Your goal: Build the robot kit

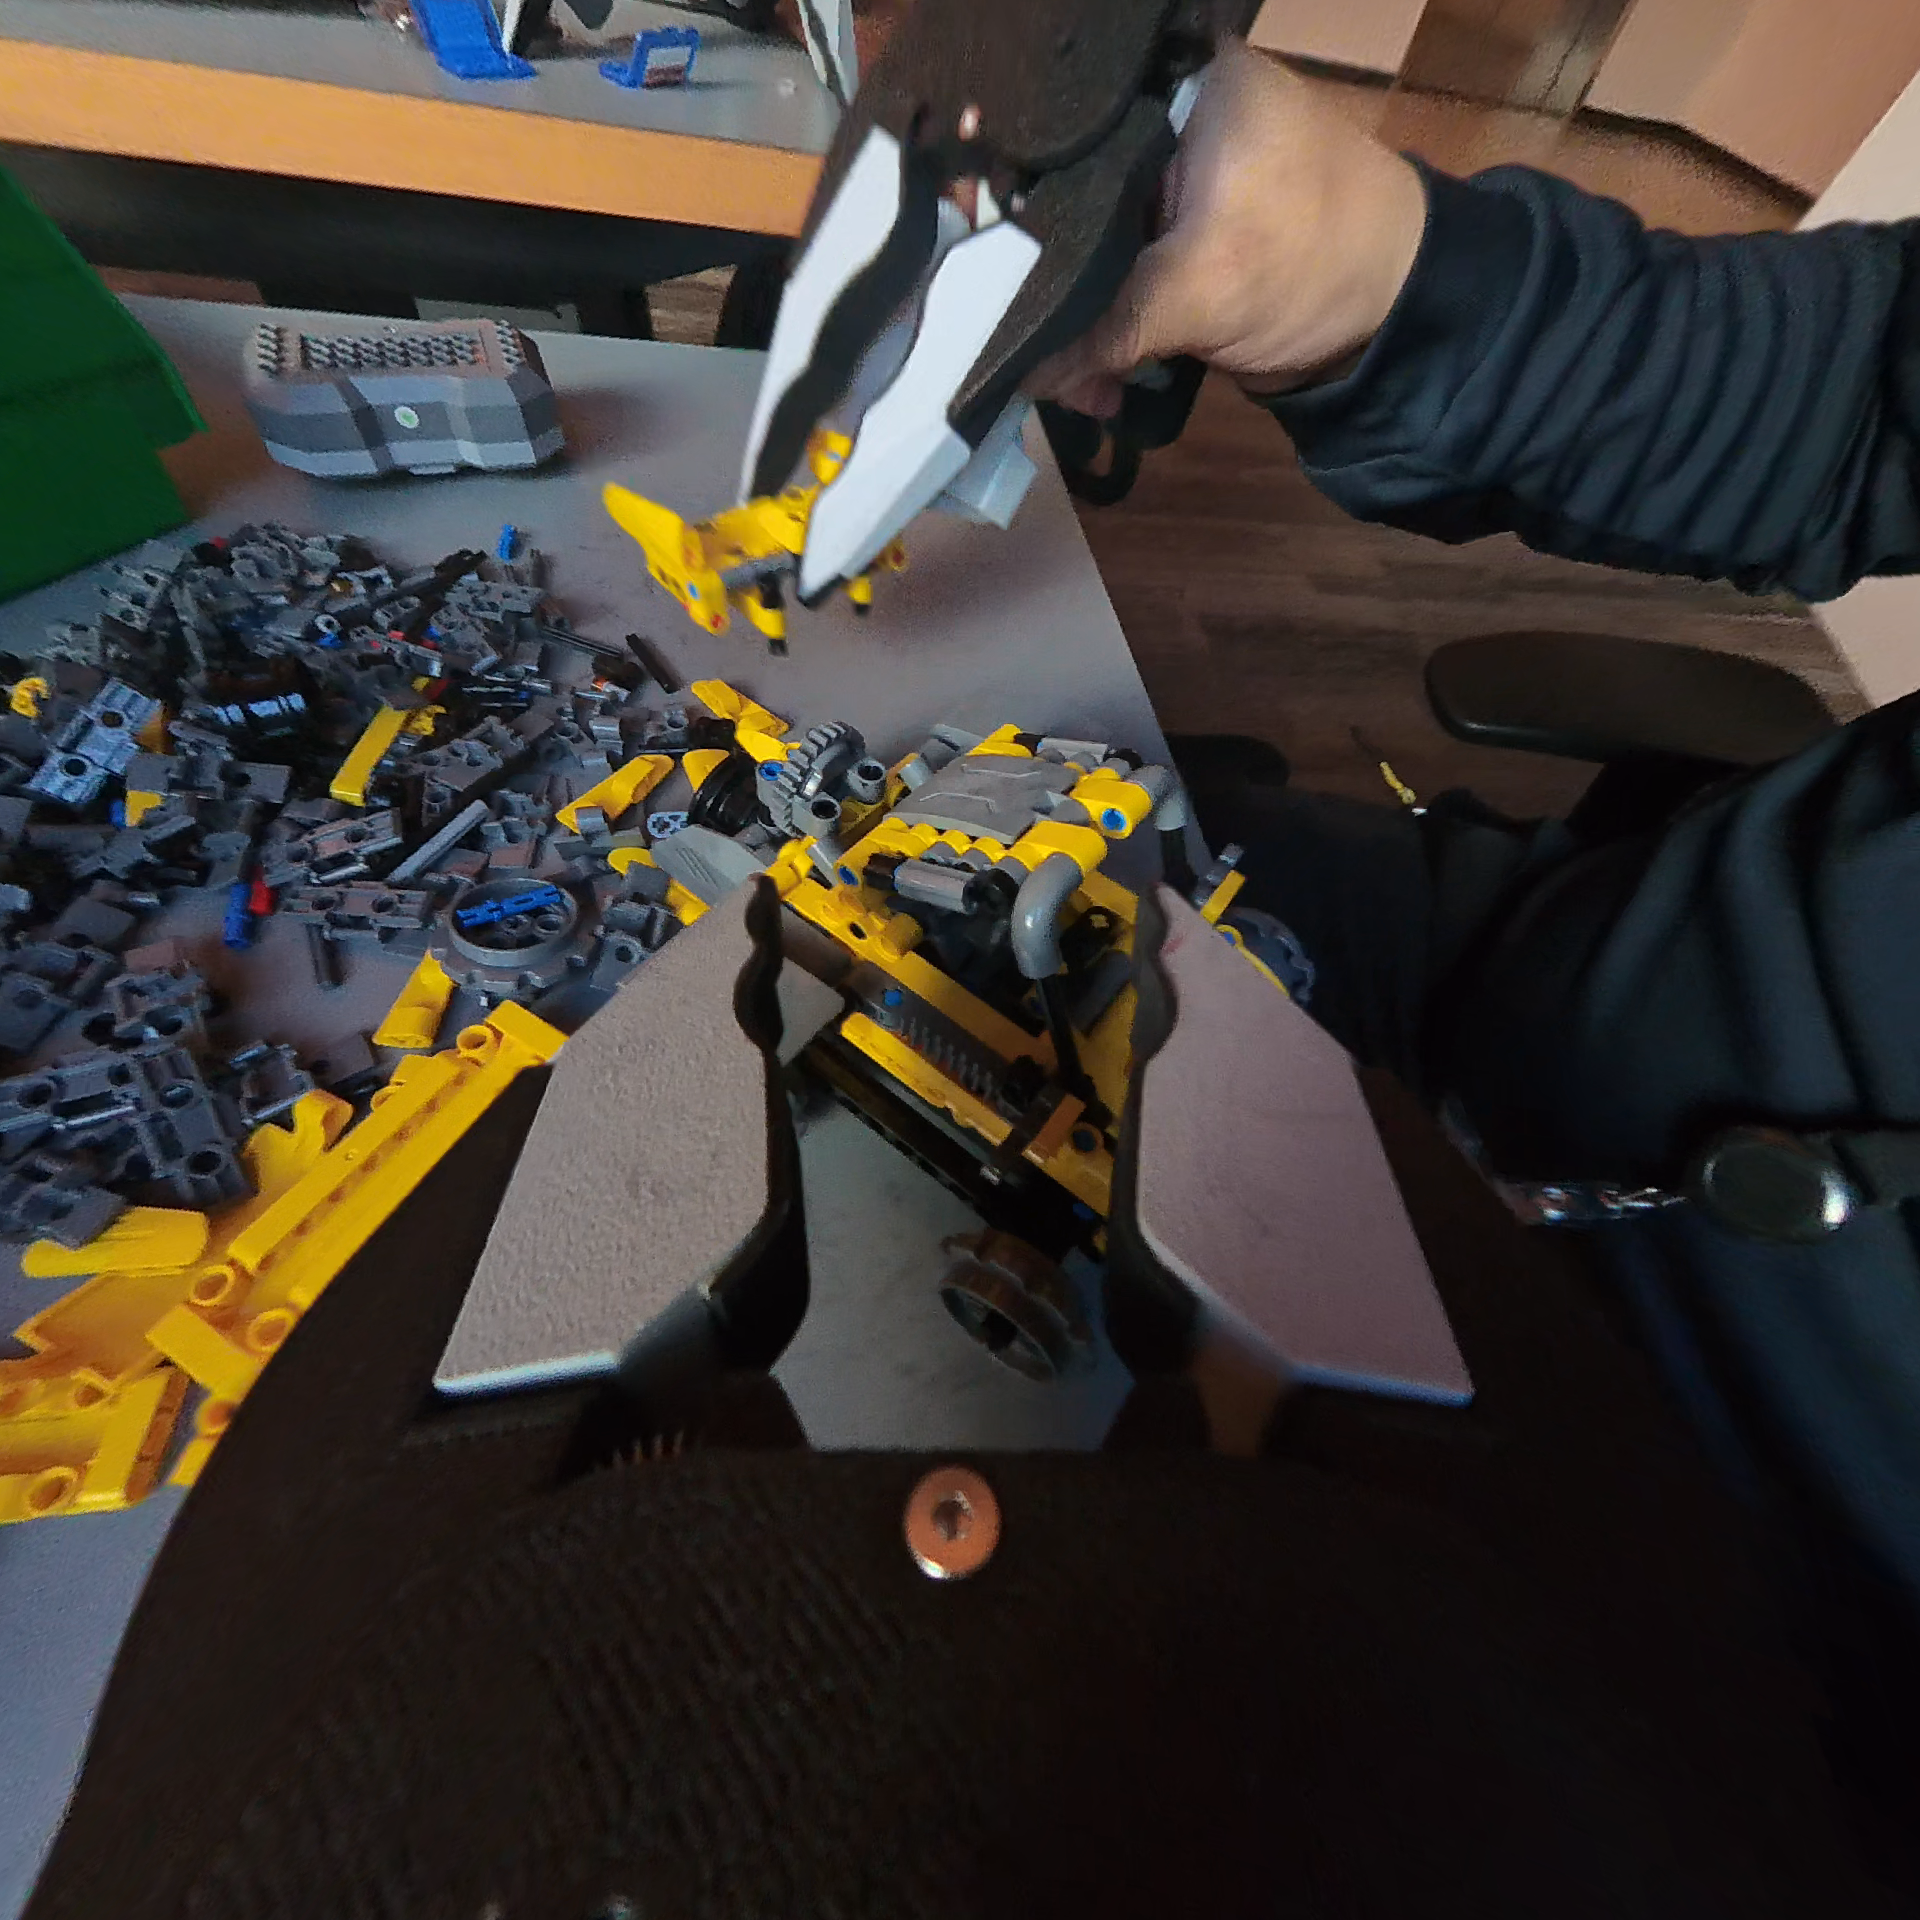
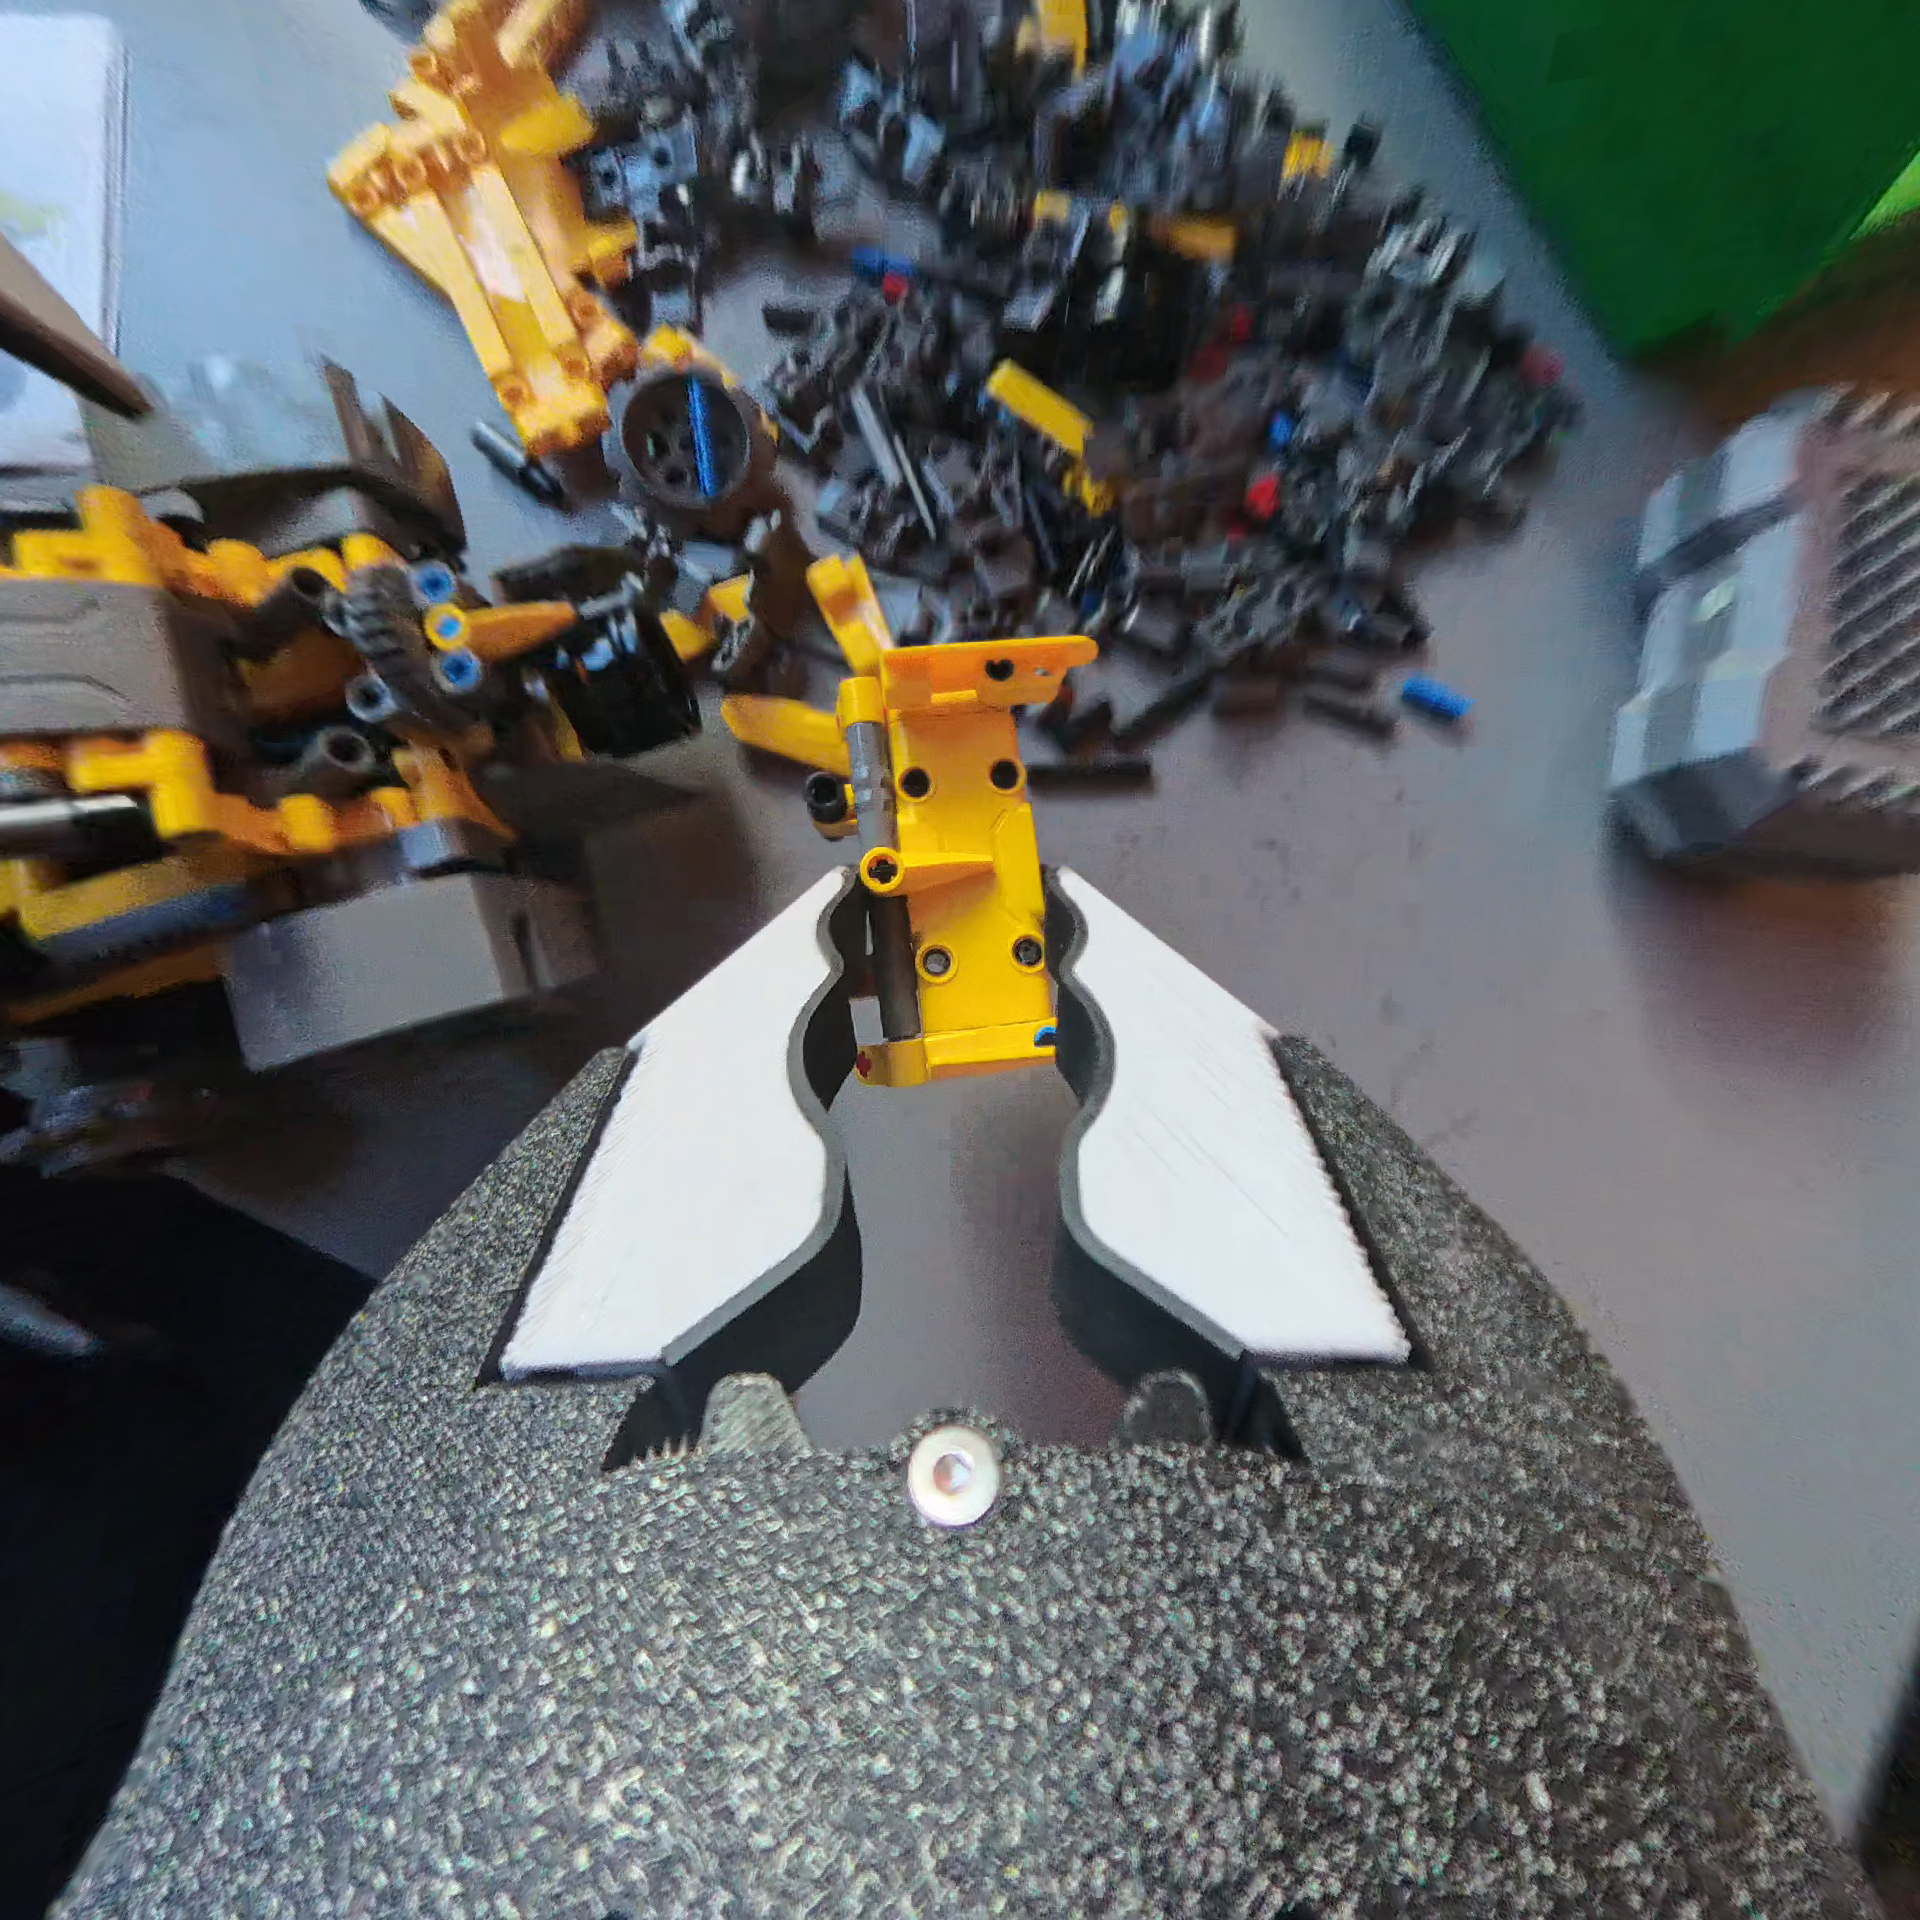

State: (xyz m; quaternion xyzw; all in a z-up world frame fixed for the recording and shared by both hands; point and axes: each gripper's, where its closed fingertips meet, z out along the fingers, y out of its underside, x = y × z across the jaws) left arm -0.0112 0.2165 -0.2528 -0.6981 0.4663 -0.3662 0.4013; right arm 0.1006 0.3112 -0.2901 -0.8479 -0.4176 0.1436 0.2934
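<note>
My left gripper is shut on a yellow, grey and black brick-built vehicle body, gripping its sides near the table's right edge. The vehicle also shows at the left of the right wrist view. My right gripper is shut on a small yellow brick assembly with a grey axle along its left side, held above the table. In the left wrist view the right gripper hangs over the table with the yellow assembly in its white fingers, held by a hand in a dark sleeve.
A big pile of dark grey, black and yellow loose parts covers the grey table. A long yellow beam frame lies at the front left. A grey studded block stands at the back. A green box is at the far left.
</note>
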